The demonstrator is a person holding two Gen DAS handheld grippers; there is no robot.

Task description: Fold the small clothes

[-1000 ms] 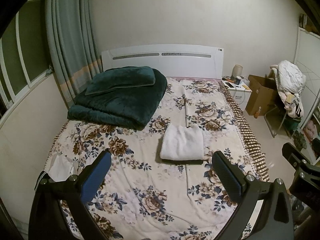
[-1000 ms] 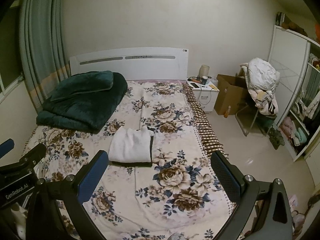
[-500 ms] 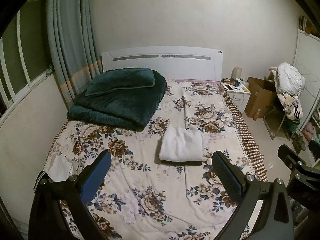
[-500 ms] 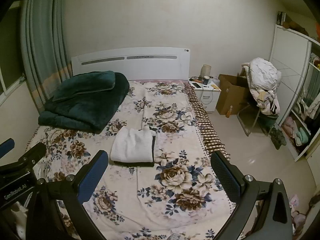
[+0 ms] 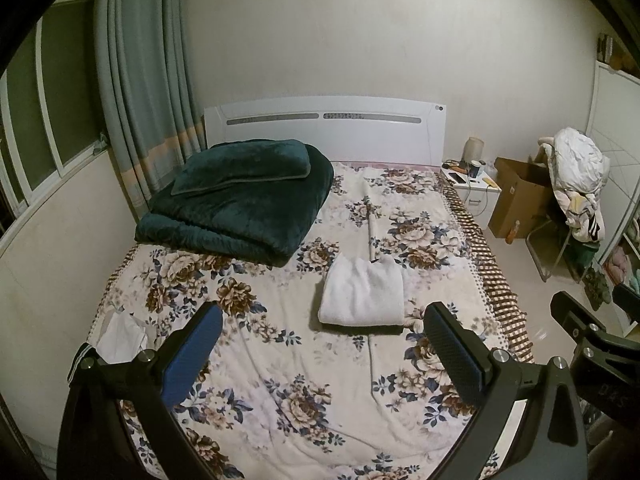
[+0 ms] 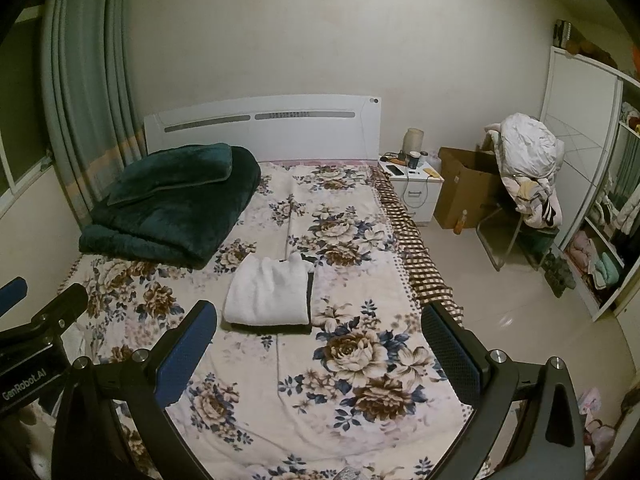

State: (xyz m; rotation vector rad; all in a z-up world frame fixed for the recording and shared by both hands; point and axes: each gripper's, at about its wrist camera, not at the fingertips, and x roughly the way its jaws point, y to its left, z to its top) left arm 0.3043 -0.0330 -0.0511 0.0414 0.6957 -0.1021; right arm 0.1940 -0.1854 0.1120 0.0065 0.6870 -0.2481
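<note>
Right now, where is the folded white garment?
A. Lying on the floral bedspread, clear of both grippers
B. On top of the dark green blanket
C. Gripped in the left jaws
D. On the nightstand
A: the folded white garment lies flat on the floral bedspread, beside the dark green blanket, while the left gripper and the right gripper both hover open and empty.
</note>
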